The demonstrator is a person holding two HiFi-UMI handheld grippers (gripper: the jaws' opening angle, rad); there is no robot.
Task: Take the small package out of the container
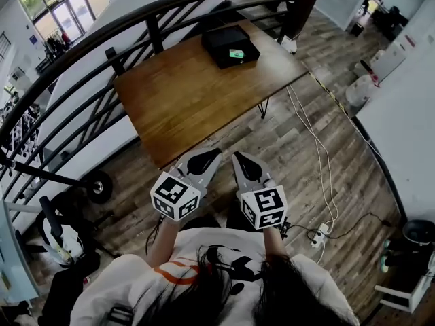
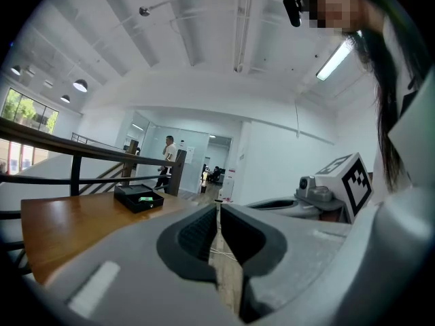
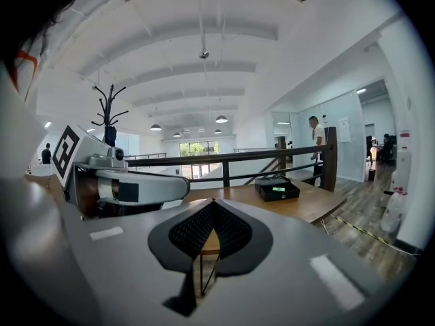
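Note:
A black open container (image 1: 230, 45) stands at the far end of the wooden table (image 1: 190, 94), with a small green package (image 1: 236, 53) inside it. The container (image 2: 138, 197) and the package (image 2: 145, 198) also show far off in the left gripper view. The right gripper view has the container (image 3: 277, 188) and the package (image 3: 279, 189) in the distance. Both grippers hang close to the person's body, short of the table's near edge. My left gripper (image 1: 209, 153) is shut with nothing in it, and so is my right gripper (image 1: 240, 157).
A dark curved railing (image 1: 102, 39) runs behind the table. White cables (image 1: 319, 161) and a power strip (image 1: 317, 235) lie on the wood floor at right. A person (image 2: 167, 156) stands far off near glass doors. A coat stand (image 3: 109, 114) rises at left.

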